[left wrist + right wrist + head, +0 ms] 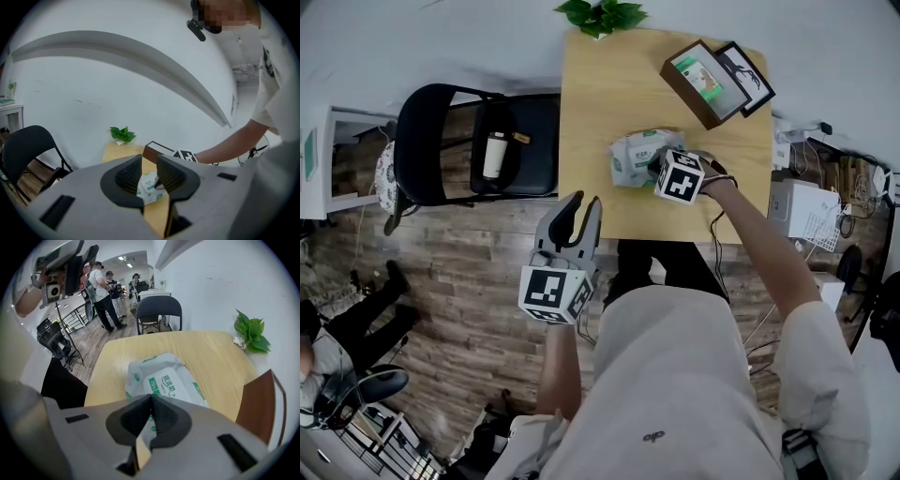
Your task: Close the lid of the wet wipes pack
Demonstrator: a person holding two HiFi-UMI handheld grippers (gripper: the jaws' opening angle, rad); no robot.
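That wet wipes pack (140, 376) looks soft and light, so we'd press its lid (173, 386) with our right gripper (151, 398), jaws pressed together; left gripper (585, 199) hangs spread.

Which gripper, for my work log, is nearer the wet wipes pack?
Right. The right gripper is over the wet wipes pack; the left gripper hangs back by the table edge.

The table (600, 94) is showing smooth, matt, pale wood. On the table, the wipes pack (633, 159) is showing crinkled, faintly shiny plastic film.
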